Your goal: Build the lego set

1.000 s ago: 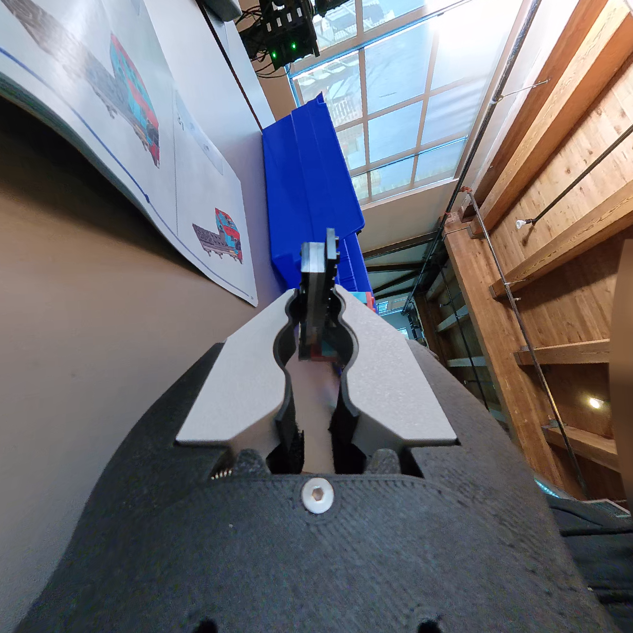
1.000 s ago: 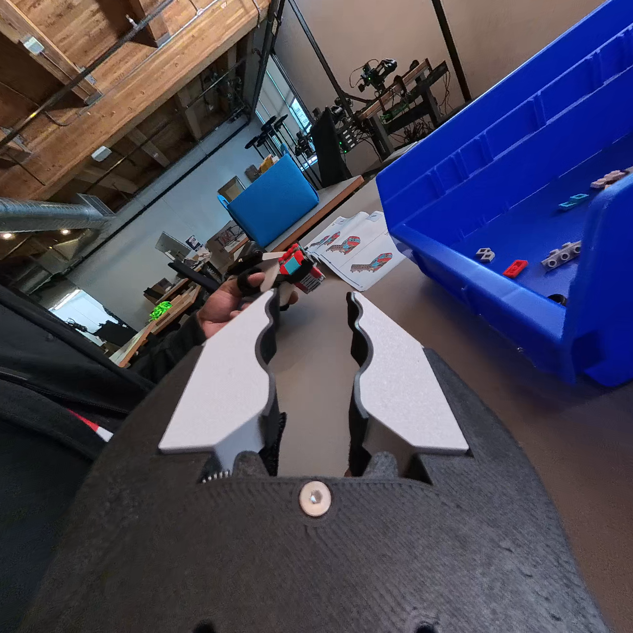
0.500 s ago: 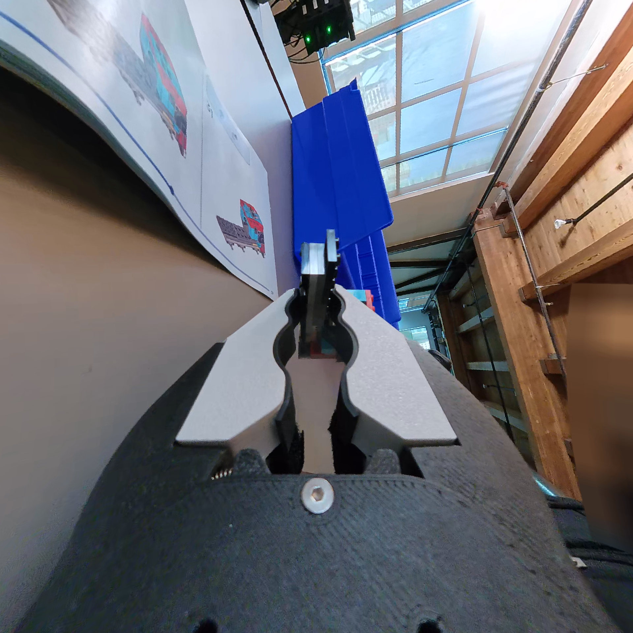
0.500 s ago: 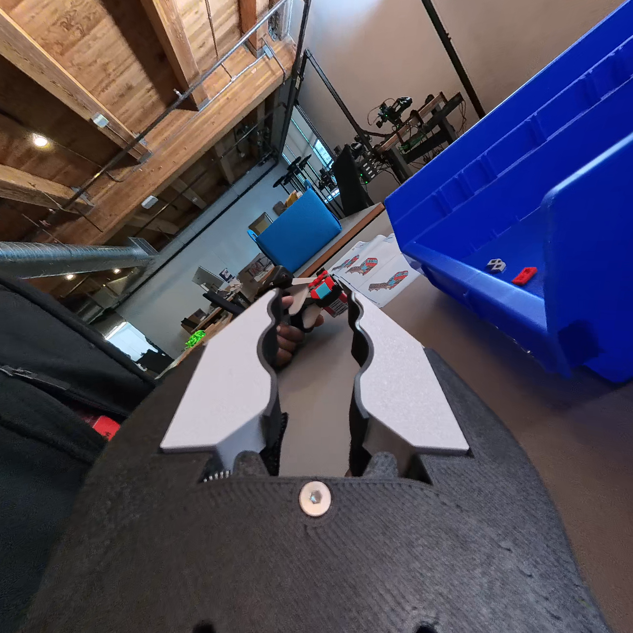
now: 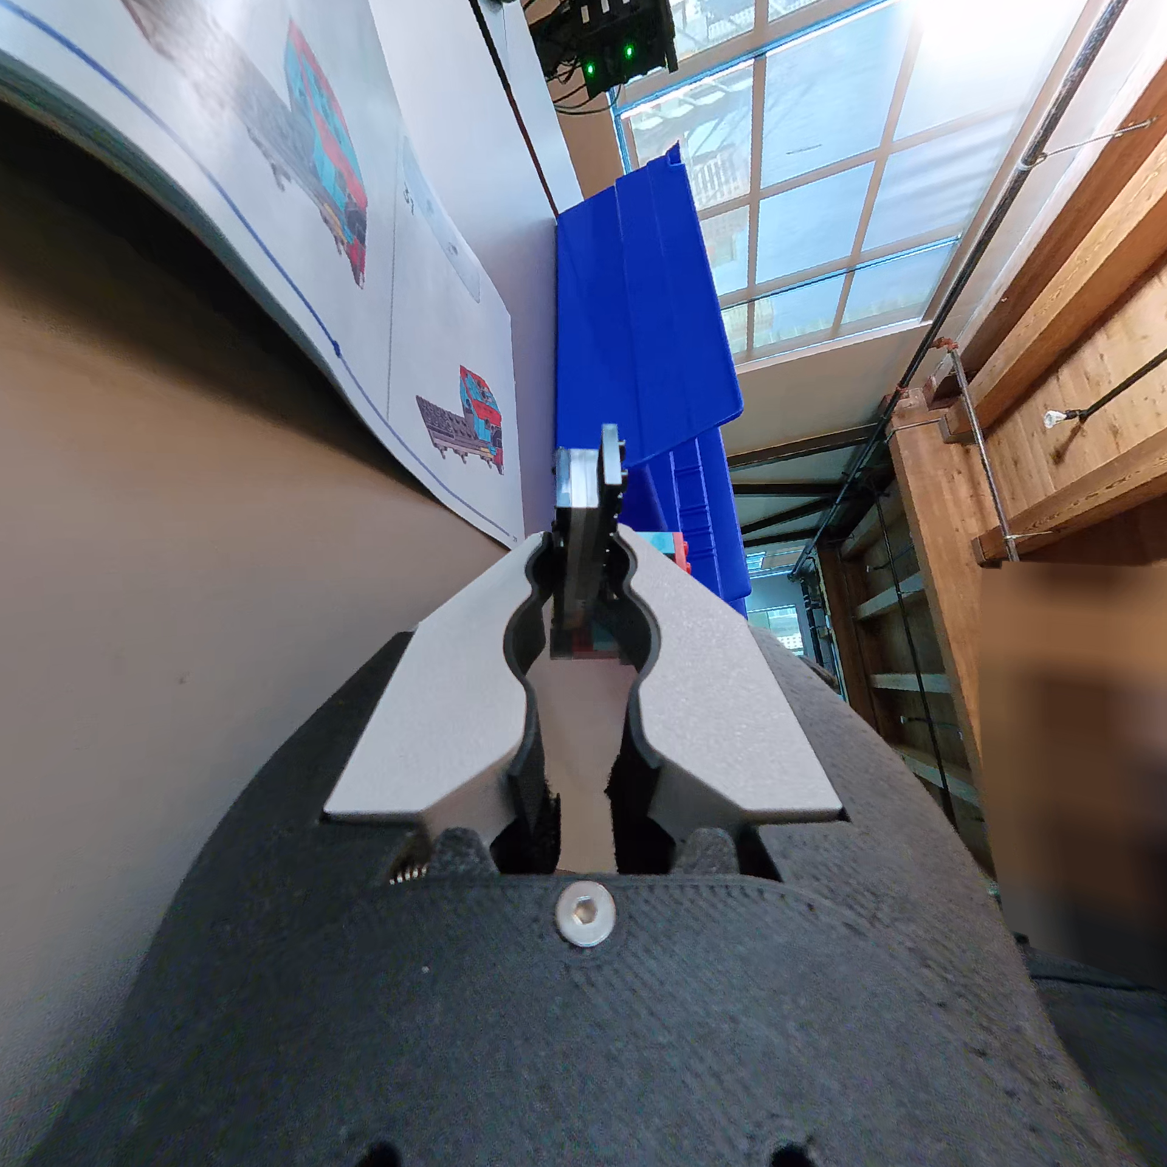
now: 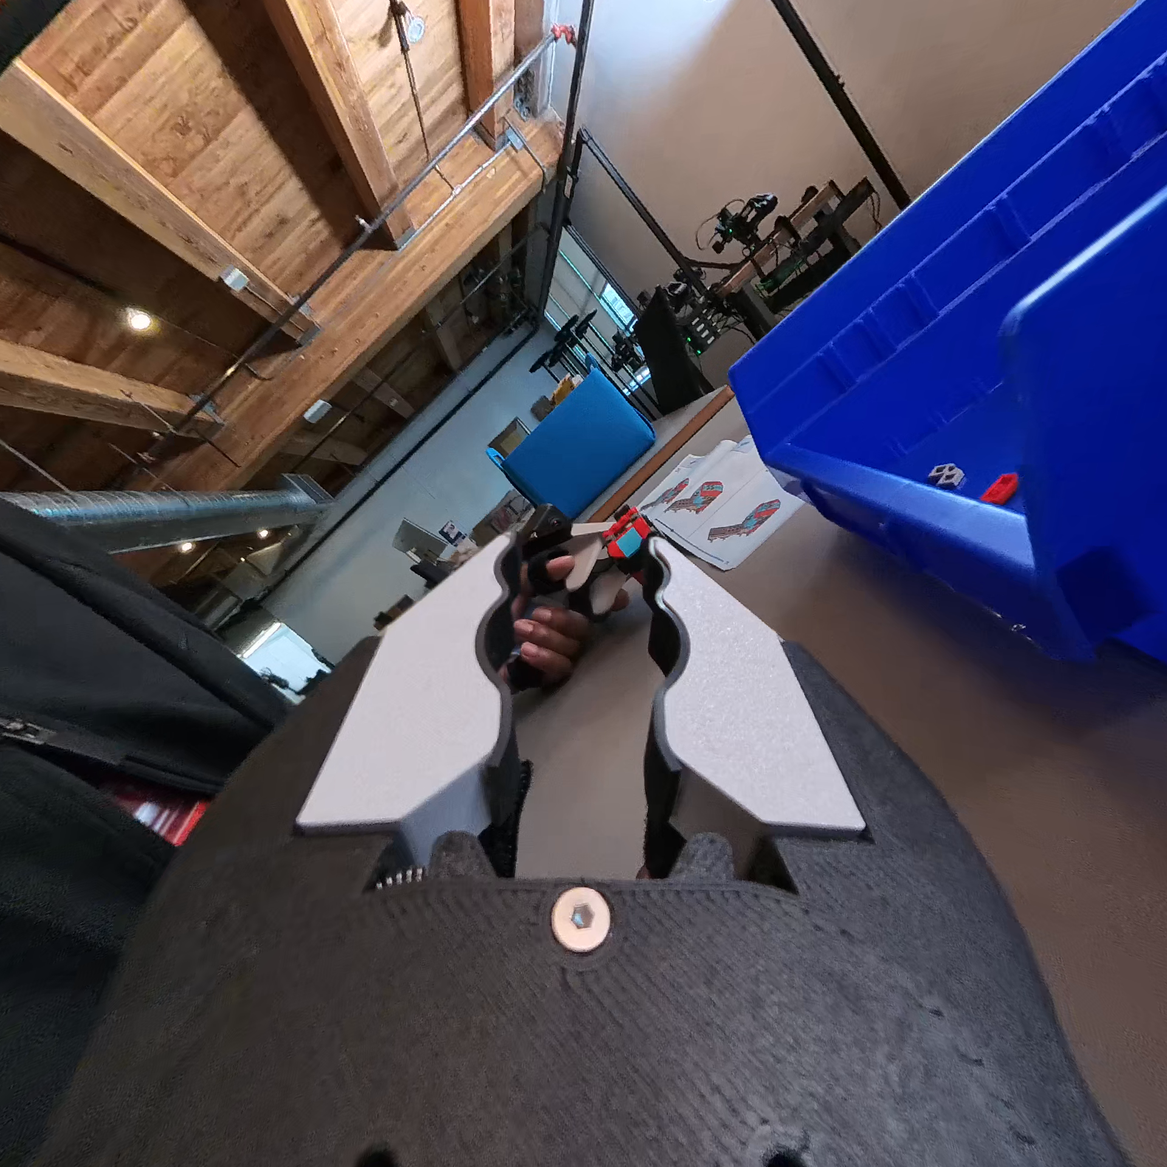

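We hold the part-built lego model (image 5: 584, 568) clamped edge-on between the jaws of the left gripper (image 5: 584, 556), its grey plates jutting past the tips and red and teal bricks showing deeper in the gap. Over the last second this grip has not shifted, but the left gripper has swung, so the instruction booklet (image 5: 442, 303) and the blue bin (image 5: 638, 316) beyond the tips sit more centrally. The right gripper (image 6: 581, 568) is released, nothing between its jaws. It has turned away from the bin (image 6: 947, 379) at its right towards the model (image 6: 622, 543), which now lies straight ahead of its tips, above the counter (image 6: 915, 726). We judge we are closing in to press or adjust the model, not fetching the loose pieces (image 6: 998, 487) in the bin.
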The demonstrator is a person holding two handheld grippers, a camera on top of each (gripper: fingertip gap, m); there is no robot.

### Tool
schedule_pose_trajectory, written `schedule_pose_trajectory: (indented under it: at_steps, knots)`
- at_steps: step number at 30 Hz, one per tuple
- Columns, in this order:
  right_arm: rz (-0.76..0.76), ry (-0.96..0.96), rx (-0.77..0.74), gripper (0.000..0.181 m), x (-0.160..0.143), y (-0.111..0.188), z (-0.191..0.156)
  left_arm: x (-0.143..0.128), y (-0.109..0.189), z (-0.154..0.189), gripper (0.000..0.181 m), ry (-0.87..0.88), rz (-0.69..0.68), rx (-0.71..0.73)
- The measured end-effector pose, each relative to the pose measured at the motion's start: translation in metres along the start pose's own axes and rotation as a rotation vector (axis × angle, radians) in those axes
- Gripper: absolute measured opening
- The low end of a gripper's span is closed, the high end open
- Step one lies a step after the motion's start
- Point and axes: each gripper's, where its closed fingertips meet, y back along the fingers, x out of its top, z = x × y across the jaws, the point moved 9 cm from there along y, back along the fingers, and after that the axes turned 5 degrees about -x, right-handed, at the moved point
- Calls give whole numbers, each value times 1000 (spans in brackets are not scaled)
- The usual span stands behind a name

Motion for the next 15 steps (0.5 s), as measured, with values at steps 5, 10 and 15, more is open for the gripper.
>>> schedule_pose_trajectory:
  at_steps: [5, 10, 15]
  knots:
    - [35, -48, 13, 37, 1, 6, 0, 1, 2, 0, 16, -5, 22, 0]
    - [47, -79, 37, 37, 1, 10, -1, 0, 1, 0, 16, -9, 27, 24]
    - [28, -87, 76, 37, 2, 15, -3, 0, 0, -1, 16, -16, 27, 54]
